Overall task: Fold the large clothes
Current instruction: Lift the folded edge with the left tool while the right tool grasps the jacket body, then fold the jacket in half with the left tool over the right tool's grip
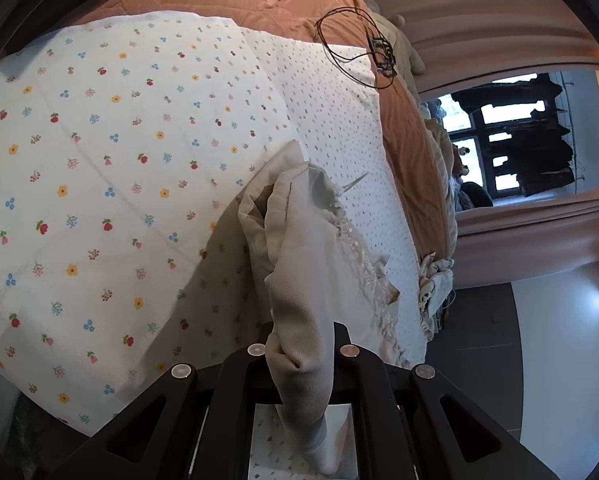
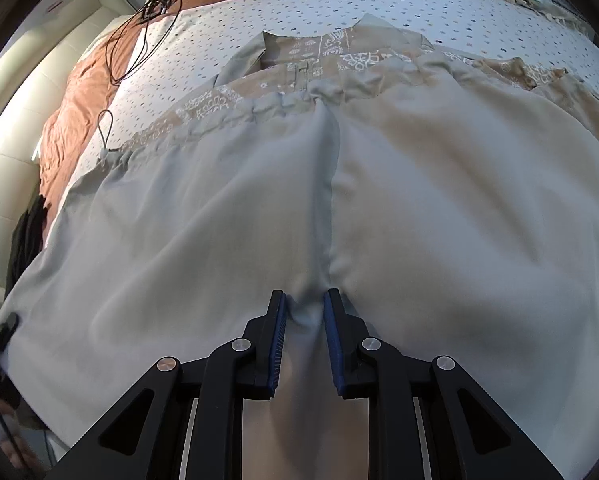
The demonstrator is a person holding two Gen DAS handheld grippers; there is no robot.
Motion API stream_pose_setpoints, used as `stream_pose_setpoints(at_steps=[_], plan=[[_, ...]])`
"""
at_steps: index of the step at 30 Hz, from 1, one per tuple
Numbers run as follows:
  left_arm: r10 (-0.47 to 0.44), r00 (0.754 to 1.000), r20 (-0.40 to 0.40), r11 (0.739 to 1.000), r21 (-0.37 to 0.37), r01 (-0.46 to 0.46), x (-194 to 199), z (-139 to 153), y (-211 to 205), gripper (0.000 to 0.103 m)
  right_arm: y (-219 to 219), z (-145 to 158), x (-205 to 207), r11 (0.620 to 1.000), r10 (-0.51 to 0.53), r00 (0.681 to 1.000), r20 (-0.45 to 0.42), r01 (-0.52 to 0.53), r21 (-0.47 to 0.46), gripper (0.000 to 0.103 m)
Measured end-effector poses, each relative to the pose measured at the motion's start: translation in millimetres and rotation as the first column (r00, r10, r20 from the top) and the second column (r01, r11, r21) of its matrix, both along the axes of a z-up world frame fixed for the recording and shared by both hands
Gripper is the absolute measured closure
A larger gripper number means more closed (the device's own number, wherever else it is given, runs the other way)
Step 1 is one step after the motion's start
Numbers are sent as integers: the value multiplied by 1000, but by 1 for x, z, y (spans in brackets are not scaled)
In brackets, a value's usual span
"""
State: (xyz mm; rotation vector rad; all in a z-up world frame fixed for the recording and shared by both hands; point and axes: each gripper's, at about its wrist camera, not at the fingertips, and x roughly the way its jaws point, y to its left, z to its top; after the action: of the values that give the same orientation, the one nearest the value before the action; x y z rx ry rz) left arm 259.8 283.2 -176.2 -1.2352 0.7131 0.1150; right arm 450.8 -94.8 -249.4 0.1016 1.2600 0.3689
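Lies spread on the bed, over the dotted sheet (image 2: 299,0): a large pale beige dress (image 2: 419,200), front up, filling most of the right wrist view. Reaches from mid-bed to the near edge, where the skirt runs out of the picture.

Looks light, thin and limp. Drapes into shallow waves, puckers wherever pinched, keeps no shape of its own. Probably a little slippery, so a single layer may slide out of the pads; safer to take a doubled ridge or a hem. Stiffer at the embroidered yoke (image 2: 339,56) and the gathered waist seam, which give firmer holds. Worth keeping clear of the thin loop (image 2: 105,128) at the waist's left end, likely to snag.

Points its neckline towards the far edge of the bed and its skirt towards the near edge. Long axis runs far to near, along the centre crease (image 2: 333,168).

Right gripper (image 2: 305,304): blue pads close together, nipping a raised ridge of skirt on that crease. Left gripper (image 1: 299,344): clamped hard on a bunched wad of the same beige cloth, lifted over the floral sheet (image 1: 99,160). Which part of the dress that is cannot be told.
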Motion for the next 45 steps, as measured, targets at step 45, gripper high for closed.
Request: stream_pose_setpoints(at_steps=[45], plan=[[-575,812,106,803,264,534,158,160,-284,97,-170,26,-129,881,-180,980,-85,199,429,66]])
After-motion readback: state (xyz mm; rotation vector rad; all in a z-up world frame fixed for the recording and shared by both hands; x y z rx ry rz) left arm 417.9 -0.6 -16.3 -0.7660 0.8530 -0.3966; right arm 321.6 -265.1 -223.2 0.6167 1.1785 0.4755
